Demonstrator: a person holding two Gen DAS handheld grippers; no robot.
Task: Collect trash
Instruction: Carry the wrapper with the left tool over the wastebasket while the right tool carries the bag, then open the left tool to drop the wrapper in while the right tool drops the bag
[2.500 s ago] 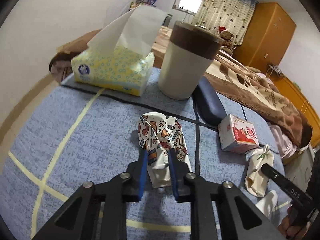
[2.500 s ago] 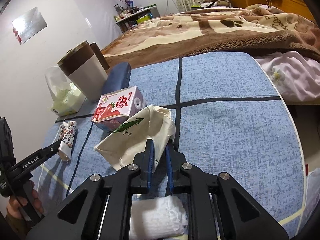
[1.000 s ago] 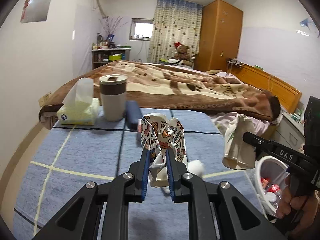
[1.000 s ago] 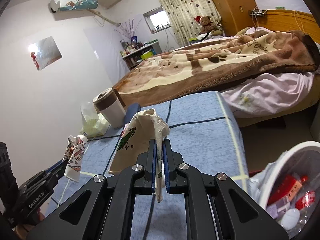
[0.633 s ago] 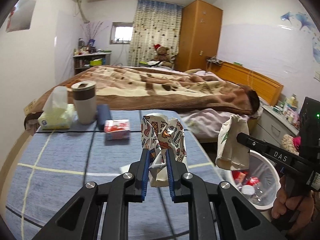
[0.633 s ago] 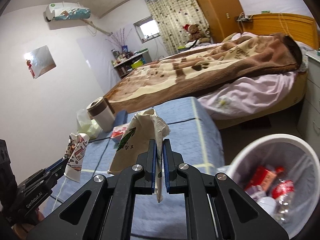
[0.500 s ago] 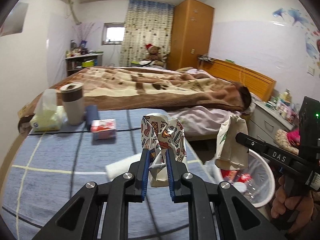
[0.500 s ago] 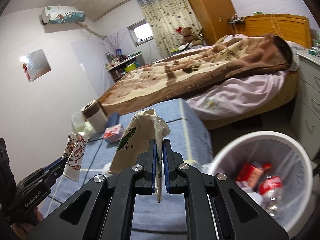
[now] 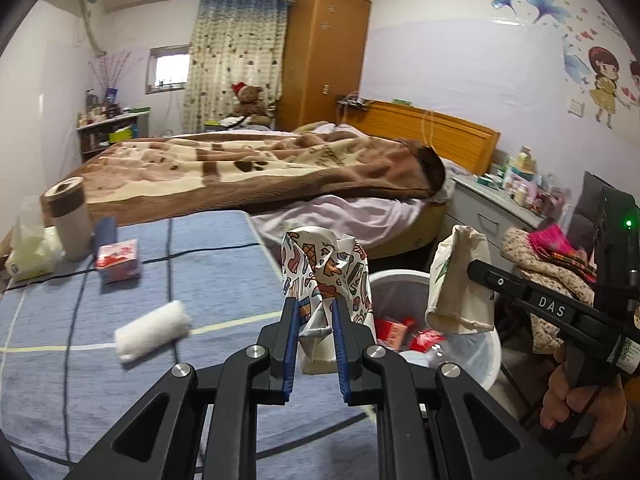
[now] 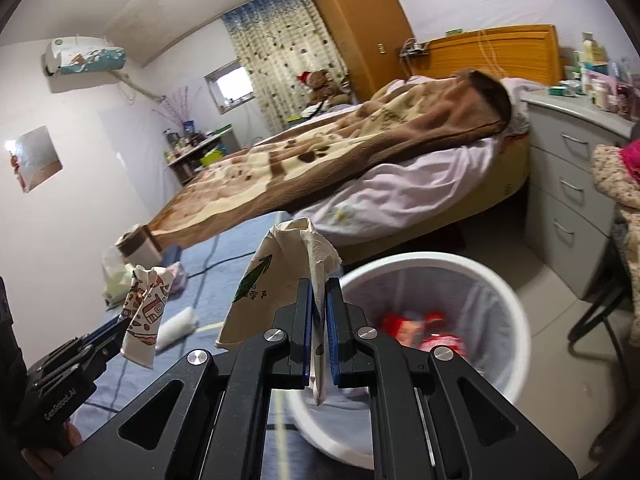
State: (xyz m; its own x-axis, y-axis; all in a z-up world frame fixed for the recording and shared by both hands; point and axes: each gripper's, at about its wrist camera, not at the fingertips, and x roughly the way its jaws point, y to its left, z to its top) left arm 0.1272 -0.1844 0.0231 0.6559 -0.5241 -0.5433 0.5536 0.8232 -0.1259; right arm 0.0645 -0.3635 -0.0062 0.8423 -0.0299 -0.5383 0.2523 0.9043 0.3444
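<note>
My left gripper (image 9: 315,312) is shut on a crumpled paper cup with a colourful cartoon print (image 9: 325,268), held in the air over the table's right edge, beside the white trash bin (image 9: 486,364). My right gripper (image 10: 319,300) is shut on a beige paper bag with a green leaf mark (image 10: 276,276), held above the rim of the bin (image 10: 516,320). The bin holds red wrappers and a bottle. The bag also shows in the left wrist view (image 9: 460,276), and the cup in the right wrist view (image 10: 146,308).
On the blue tablecloth (image 9: 208,272) lie a white tissue roll (image 9: 153,330), a red milk carton (image 9: 119,266), a brown-topped tumbler (image 9: 69,218), a dark case and a tissue pack (image 9: 28,248). A bed (image 9: 248,172), grey drawers (image 10: 568,200) and a chair with clothes (image 9: 548,256) stand around.
Both grippers have carried their trash rightward off the table toward the bin. The bin now sits closer and lower in both views; the bag hangs over its rim.
</note>
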